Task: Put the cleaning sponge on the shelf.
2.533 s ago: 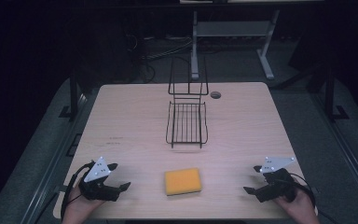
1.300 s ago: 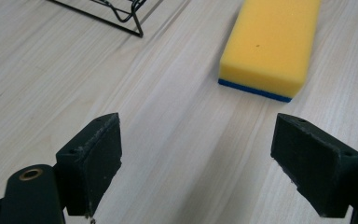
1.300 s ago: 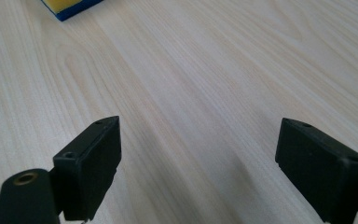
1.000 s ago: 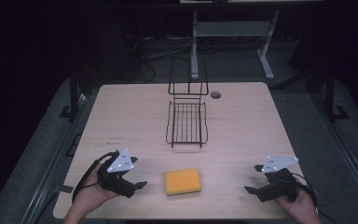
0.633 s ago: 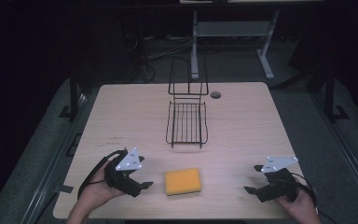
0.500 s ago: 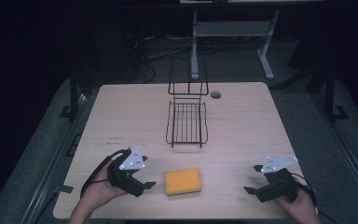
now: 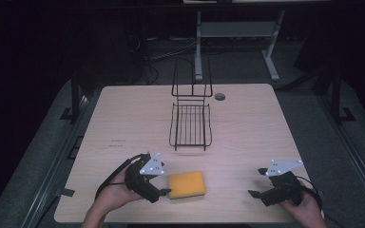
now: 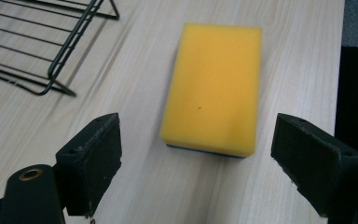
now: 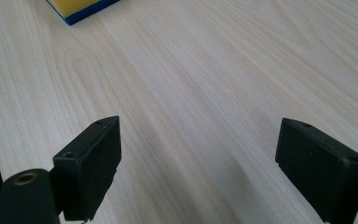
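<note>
A yellow sponge [image 7: 187,185] with a blue underside lies flat on the wooden table [image 7: 247,133], near the front edge. In the left gripper view the sponge [image 8: 213,84] sits just beyond the wide-apart jaws, short end toward me. My left gripper [image 7: 165,192] is open, right at the sponge's left side. My right gripper [image 7: 255,187] rests open at the front right, over bare wood. In the right gripper view a corner of the sponge [image 9: 80,9] shows at the top left, and the right gripper [image 9: 214,172] holds nothing.
A black wire rack [image 7: 190,122] with an upright back stands at the table's middle, beyond the sponge; its corner [image 8: 51,42] shows in the left gripper view. A round cable hole [image 7: 219,96] is at the back. Table legs and cables lie on the dark floor behind.
My left gripper has moved from the front left corner rightward up to the sponge. The right gripper and the sponge have stayed put.
</note>
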`<act>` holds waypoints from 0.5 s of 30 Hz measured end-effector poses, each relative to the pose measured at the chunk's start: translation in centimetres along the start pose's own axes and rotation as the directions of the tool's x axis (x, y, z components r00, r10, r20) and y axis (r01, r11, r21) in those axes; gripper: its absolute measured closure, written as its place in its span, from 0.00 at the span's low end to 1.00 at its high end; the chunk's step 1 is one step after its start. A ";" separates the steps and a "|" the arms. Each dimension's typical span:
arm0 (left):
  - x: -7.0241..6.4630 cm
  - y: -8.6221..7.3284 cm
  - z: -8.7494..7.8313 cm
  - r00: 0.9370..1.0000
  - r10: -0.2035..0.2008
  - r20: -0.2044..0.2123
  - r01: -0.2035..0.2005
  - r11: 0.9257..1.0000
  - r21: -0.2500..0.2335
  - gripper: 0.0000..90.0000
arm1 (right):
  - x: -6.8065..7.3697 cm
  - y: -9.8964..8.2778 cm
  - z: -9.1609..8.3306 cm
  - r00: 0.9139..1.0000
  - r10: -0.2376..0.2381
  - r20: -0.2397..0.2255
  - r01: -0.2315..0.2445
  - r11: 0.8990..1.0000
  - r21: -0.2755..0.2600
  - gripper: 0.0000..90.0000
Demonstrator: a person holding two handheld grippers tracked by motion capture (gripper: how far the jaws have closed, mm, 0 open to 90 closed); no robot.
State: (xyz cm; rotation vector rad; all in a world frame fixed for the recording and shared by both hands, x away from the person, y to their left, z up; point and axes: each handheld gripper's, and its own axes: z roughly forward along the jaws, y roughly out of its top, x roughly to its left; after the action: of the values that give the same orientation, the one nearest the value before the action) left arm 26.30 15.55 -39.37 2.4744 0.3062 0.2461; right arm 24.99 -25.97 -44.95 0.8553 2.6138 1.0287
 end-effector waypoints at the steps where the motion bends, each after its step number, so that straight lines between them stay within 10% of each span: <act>1: 0.0 0.1 0.2 1.000 0.007 0.003 -0.007 1.000 0.004 0.17 | 0.0 0.0 0.0 1.000 0.000 0.000 0.000 1.000 -0.001 0.15; 15: -0.4 1.3 2.2 0.999 0.021 0.032 -0.022 0.999 0.033 0.17 | 0.1 0.1 0.0 1.000 -0.005 -0.003 0.005 1.000 -0.005 0.15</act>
State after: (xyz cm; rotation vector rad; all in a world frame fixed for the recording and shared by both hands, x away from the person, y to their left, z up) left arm 26.65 13.21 -40.32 2.5129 0.2723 0.2128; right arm 24.95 -25.88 -44.86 0.8465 2.6131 1.0362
